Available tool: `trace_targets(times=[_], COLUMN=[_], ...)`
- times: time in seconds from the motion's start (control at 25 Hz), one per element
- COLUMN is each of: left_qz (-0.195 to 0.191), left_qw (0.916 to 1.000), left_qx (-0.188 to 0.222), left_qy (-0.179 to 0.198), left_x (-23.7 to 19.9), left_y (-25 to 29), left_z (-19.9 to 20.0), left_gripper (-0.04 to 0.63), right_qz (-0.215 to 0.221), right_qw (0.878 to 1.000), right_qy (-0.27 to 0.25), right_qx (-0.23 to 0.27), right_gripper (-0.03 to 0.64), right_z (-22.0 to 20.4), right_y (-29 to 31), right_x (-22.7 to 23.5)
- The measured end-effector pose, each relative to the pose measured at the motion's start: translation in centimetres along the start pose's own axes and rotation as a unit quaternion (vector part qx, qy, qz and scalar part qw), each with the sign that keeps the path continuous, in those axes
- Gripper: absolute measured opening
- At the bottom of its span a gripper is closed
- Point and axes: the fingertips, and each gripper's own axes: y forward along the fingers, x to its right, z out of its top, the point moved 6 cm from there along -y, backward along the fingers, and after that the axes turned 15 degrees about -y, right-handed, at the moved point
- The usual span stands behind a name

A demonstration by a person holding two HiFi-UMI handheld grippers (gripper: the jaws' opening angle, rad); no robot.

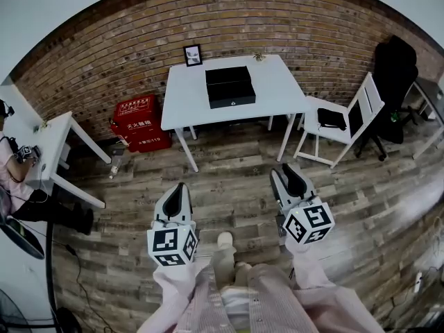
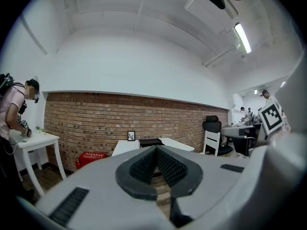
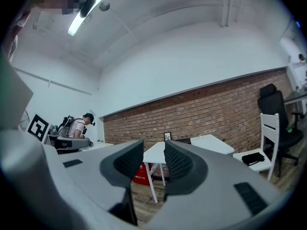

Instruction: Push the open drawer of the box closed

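Note:
A black box [image 1: 230,87] sits on a white table [image 1: 187,99] by the brick wall, well ahead of both grippers. Its front drawer section stands out towards me. My left gripper [image 1: 181,188] is held over the wooden floor, its jaws shut with nothing between them. Level with it on the other side, my right gripper [image 1: 288,173] is open and empty. In the left gripper view the box [image 2: 150,141] shows small just above the meeting fingertips [image 2: 144,164]. The right gripper view shows the table [image 3: 156,152] through the gap between the fingers [image 3: 180,164].
A red case [image 1: 142,122] lies on the floor left of the table. A white chair [image 1: 336,120] with a black item on it and a black office chair [image 1: 395,71] stand to the right. A person [image 1: 10,165] works at another white table [image 1: 55,148] at the left.

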Motion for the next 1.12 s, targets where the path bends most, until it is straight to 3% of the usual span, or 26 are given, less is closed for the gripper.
trace_targets(times=[0.48,1.12], left_qz=[0.004,-0.033], left_qw=[0.9998,0.9982], left_qx=[-0.010,-0.044], left_qy=[-0.015,-0.026], left_x=[-2.6,-8.3], left_y=[4.0,18.0], left_z=[-0.2,1.6], left_gripper=[-0.005,-0.005], right_qz=[-0.007,-0.039], right_qw=[1.000,0.997], right_qy=[0.003,0.025], right_qx=[-0.019,-0.056], right_gripper=[0.137,0.137], right_z=[-1.7,-4.2], right_y=[4.4,16.9], right_x=[0.9,4.0])
